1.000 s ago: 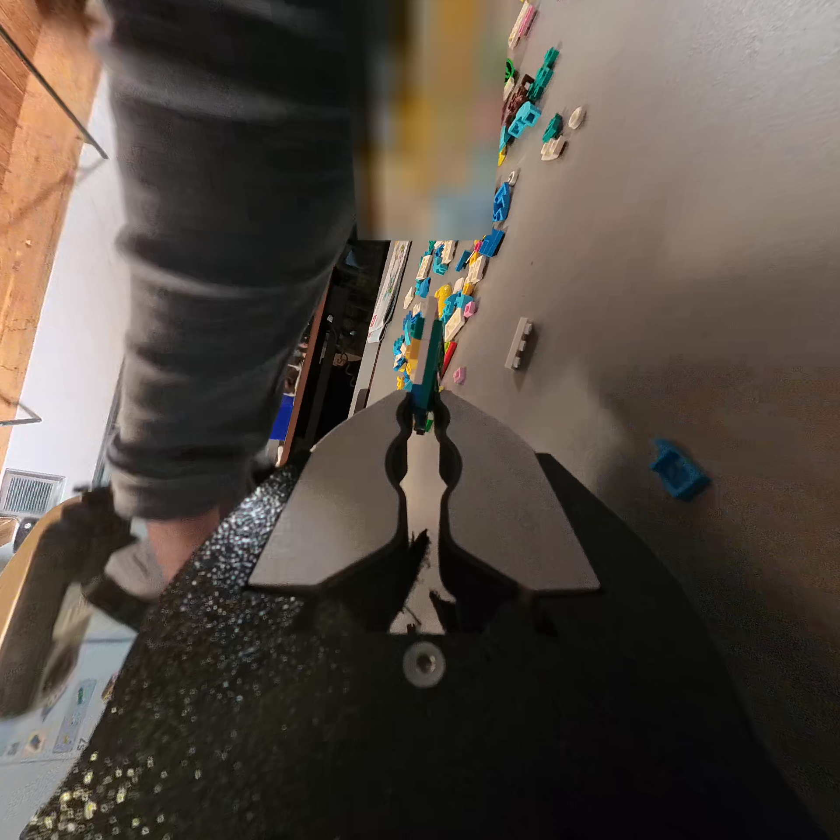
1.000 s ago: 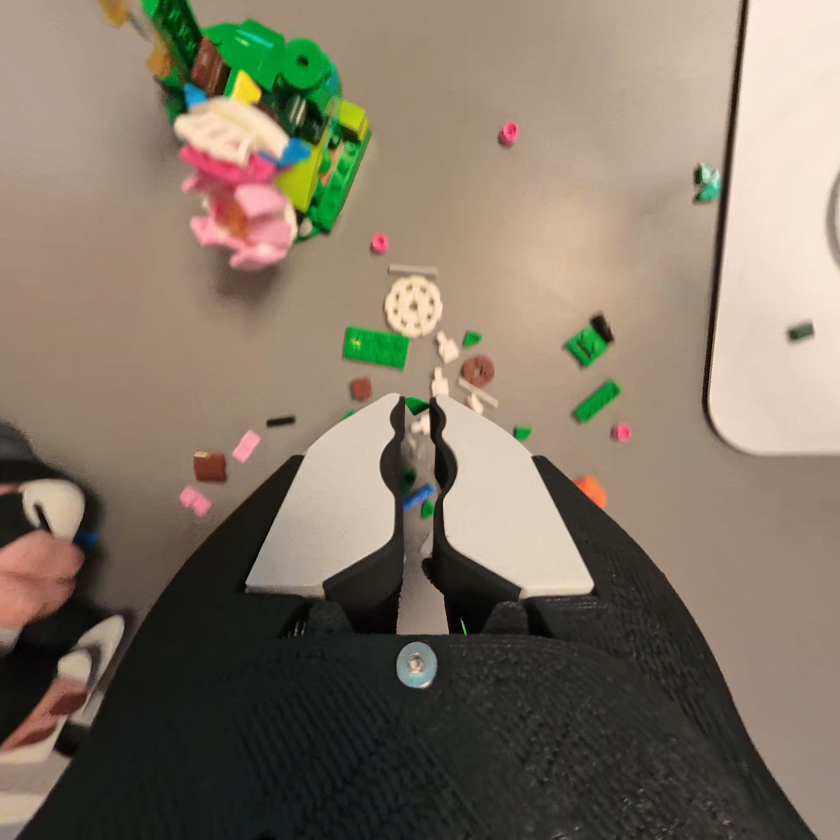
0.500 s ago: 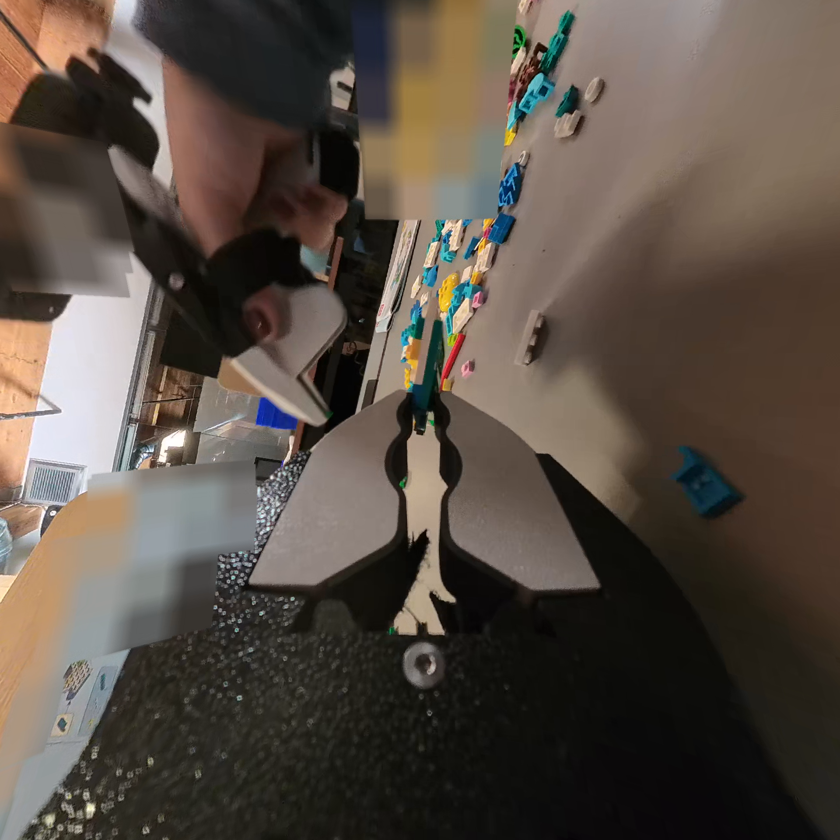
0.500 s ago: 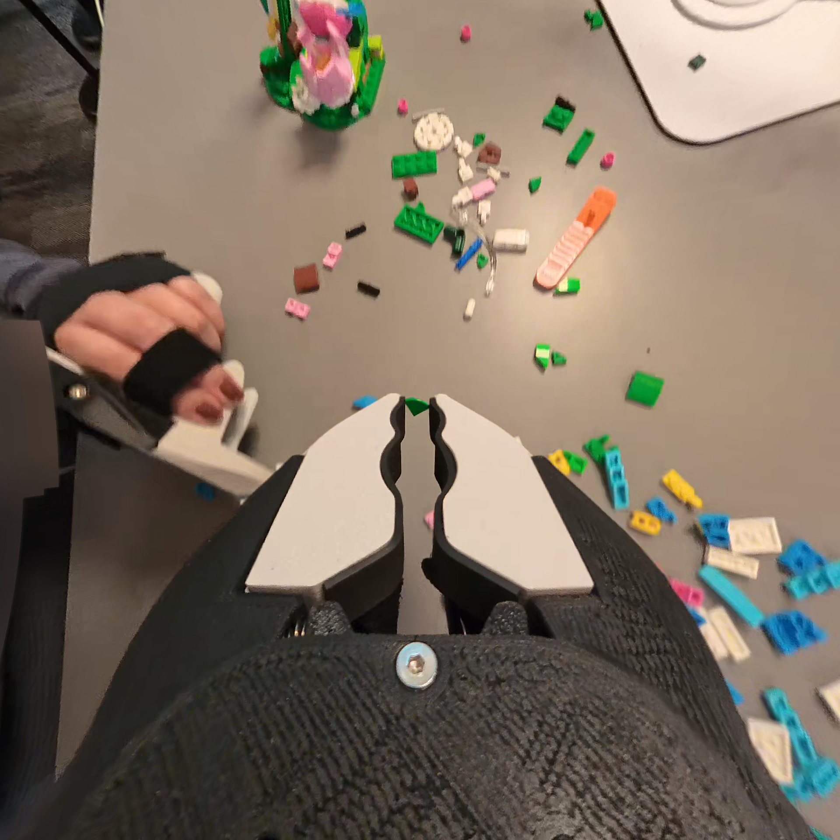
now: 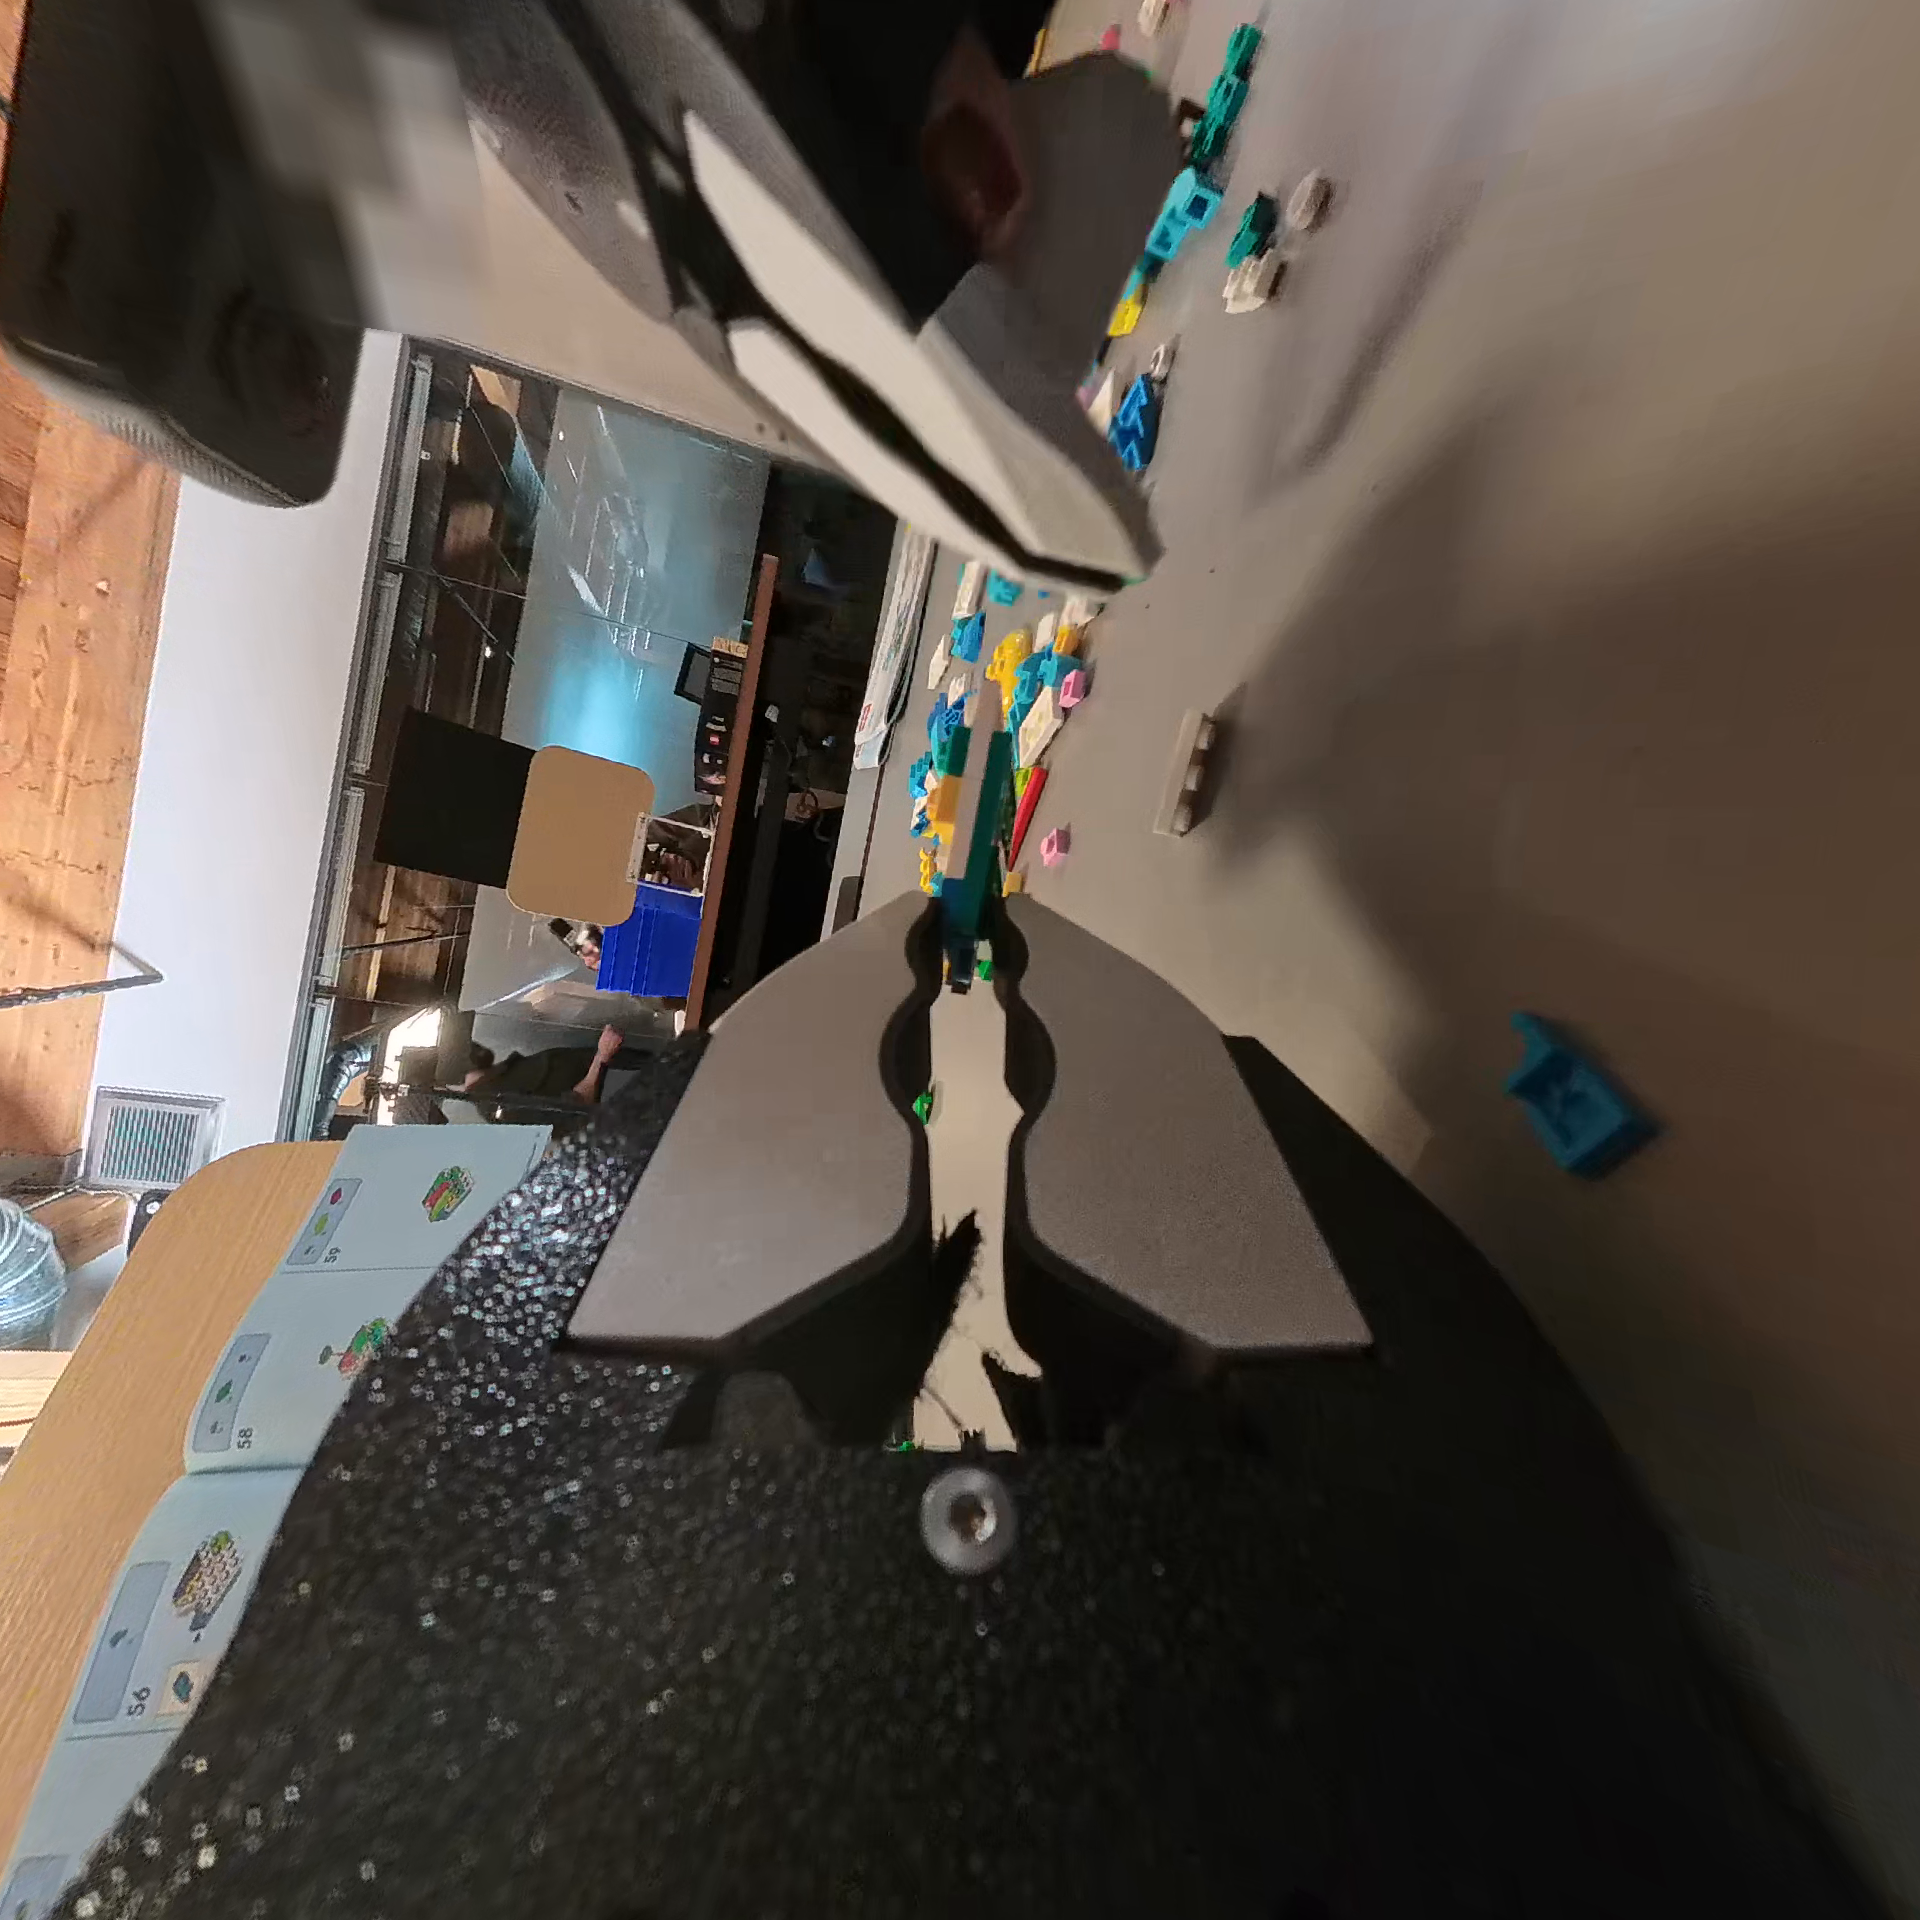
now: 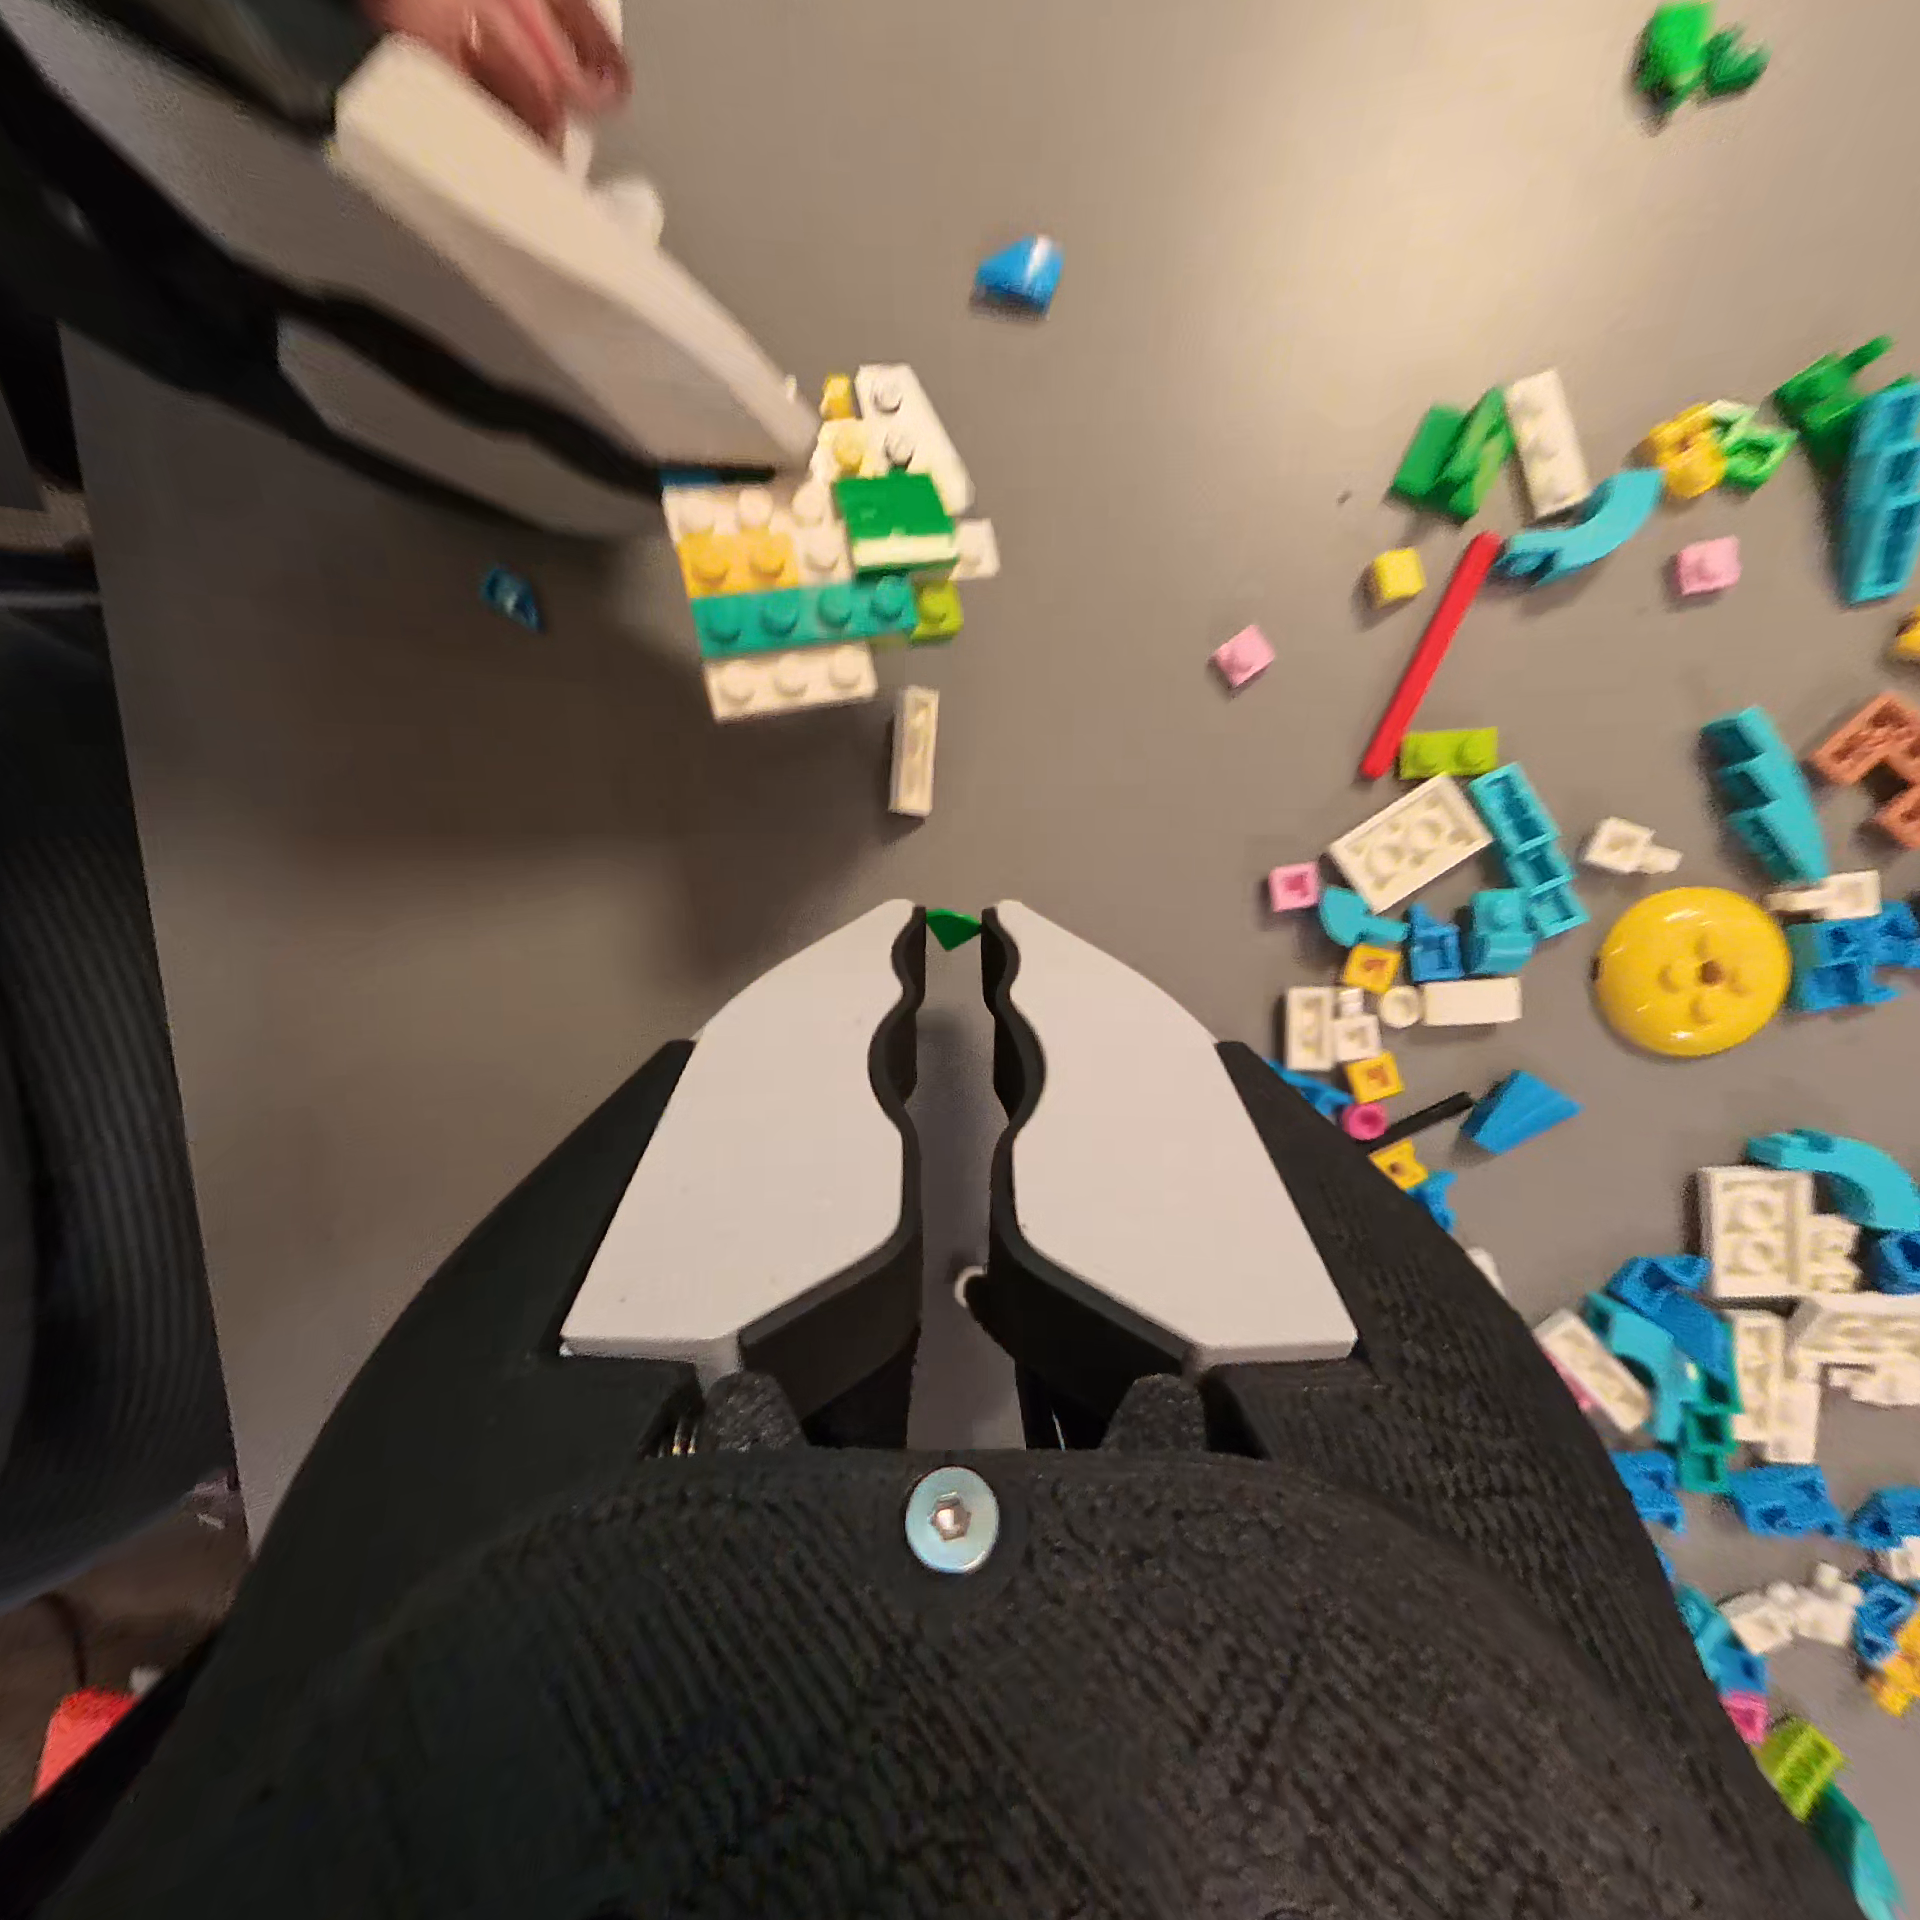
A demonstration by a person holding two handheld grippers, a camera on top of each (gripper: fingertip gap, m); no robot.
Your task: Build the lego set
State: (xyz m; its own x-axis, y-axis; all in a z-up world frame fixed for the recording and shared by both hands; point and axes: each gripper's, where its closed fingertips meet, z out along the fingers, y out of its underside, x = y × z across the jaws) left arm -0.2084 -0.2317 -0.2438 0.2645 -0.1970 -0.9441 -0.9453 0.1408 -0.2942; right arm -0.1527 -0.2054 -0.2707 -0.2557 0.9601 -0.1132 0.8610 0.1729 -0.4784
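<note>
My left gripper (image 5: 964,925) is shut on a flat partial build of white, yellow, teal and green bricks (image 5: 971,821), seen edge-on and held above the grey table (image 5: 1558,623). In the right wrist view the left gripper (image 6: 748,468) comes in from the upper left with that build (image 6: 800,582), studs facing the camera. My right gripper (image 6: 951,920) is shut on a small green piece (image 6: 951,930), just below the build. The right gripper also shows in the left wrist view (image 5: 1127,566), above and beyond the build.
Many loose bricks lie at the right (image 6: 1507,904), among them a yellow round piece (image 6: 1688,971) and a red bar (image 6: 1429,660). A white plate (image 6: 914,748) lies under the build. A blue brick (image 5: 1579,1107) lies alone. An instruction booklet (image 5: 260,1403) lies at the left. About 7 cm separates my left fingertips from my right. My right tips are roughly 4 cm from the white plate (image 6: 914,748).
My right gripper has swung from the green parts area across the table and now sits close to the left gripper, still holding the green piece. The left gripper has barely moved.
</note>
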